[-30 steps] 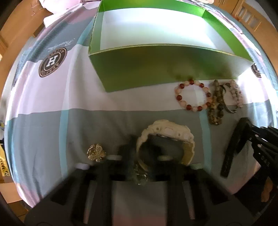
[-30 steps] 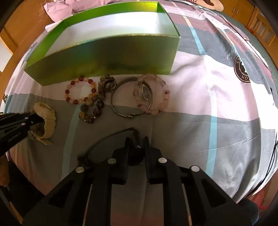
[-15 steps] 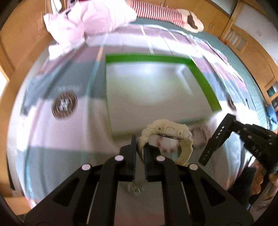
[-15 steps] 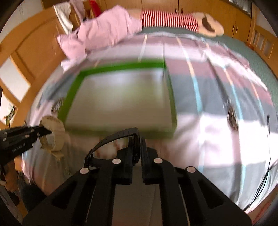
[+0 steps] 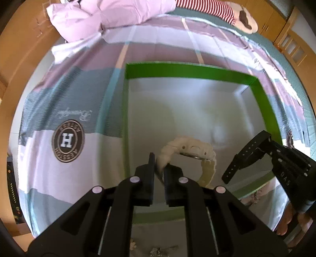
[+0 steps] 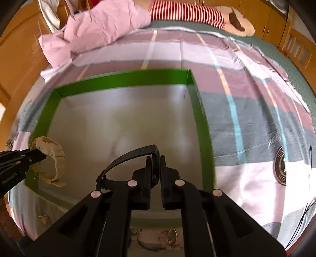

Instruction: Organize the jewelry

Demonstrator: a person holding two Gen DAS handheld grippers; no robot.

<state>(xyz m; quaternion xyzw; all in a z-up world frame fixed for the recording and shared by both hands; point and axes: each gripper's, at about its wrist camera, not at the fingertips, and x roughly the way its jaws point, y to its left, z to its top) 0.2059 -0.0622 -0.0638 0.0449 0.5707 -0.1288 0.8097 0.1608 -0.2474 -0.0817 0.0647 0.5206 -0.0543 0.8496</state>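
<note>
My left gripper (image 5: pixel 159 168) is shut on the strap of a cream watch (image 5: pixel 189 152) and holds it above the open green box (image 5: pixel 177 69). My right gripper (image 6: pixel 156 168) is shut on a black watch (image 6: pixel 128 158), also held above the box (image 6: pixel 122 79). In the left wrist view the right gripper's black watch strap (image 5: pixel 246 156) hangs at the right. In the right wrist view the cream watch (image 6: pixel 51 158) hangs from the left gripper at the box's left wall. The box's white floor shows nothing lying in it.
The box sits on a bed with a striped sheet bearing round logos (image 5: pixel 68 144). Bracelets (image 6: pixel 167 239) and a small brooch (image 6: pixel 44 218) lie on the sheet in front of the box. A pink pillow (image 6: pixel 94 29) and striped soft toy (image 6: pixel 187 11) lie at the far end.
Both grippers have lifted their watches off the sheet and carried them forward and up over the open box. The bracelets have dropped to the bottom edge of view.
</note>
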